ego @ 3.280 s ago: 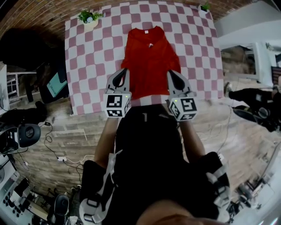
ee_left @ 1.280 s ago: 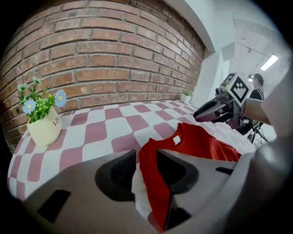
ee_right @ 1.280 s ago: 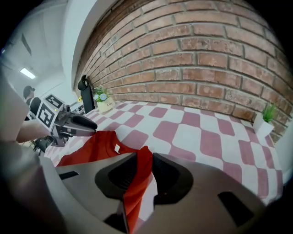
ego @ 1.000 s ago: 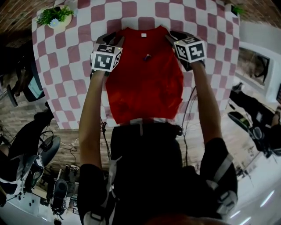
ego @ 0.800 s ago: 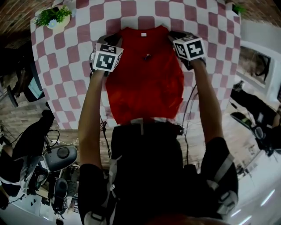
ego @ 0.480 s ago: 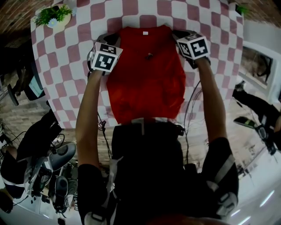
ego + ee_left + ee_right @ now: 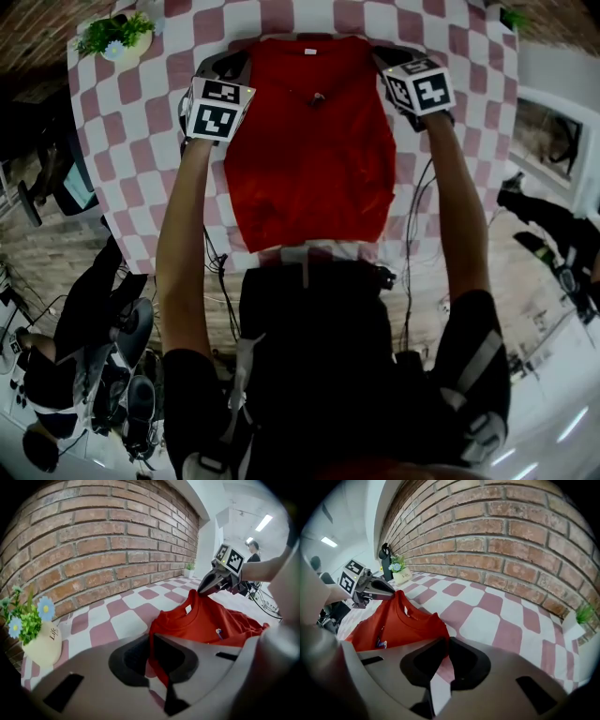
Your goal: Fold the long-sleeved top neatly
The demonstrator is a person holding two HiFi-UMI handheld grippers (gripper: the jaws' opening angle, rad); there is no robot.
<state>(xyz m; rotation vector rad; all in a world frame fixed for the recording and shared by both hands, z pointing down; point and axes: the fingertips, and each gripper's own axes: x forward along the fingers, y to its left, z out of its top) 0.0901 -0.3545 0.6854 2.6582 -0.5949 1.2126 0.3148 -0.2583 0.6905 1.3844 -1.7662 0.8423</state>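
- The long-sleeved red cotton top (image 7: 309,159) lies flat along the middle of the table with the pink-and-white checked cloth (image 7: 141,159). Its hem is at the table's near edge and its neckline is towards the far edge. No sleeve shows out at the sides.
- The left gripper (image 7: 234,66) has just been closing. Its jaws stand almost together, pinching red cloth at the top's left shoulder.
- The right gripper (image 7: 389,58) has likewise just been closing. It is nearly shut on a thin fold of the right shoulder.
- Both arms reach straight out over the table's far half, and the grippers point steeply down with their marker cubes uppermost.
- The step in hand looks to be carrying the shoulders over towards the hem.
- To do it well, lift both shoulders only a little off the table and keep them level with each other.
- Hold the cloth lightly taut between the two grips, draw both towards the table's near edge at one pace, and lay shoulder line square on hem.
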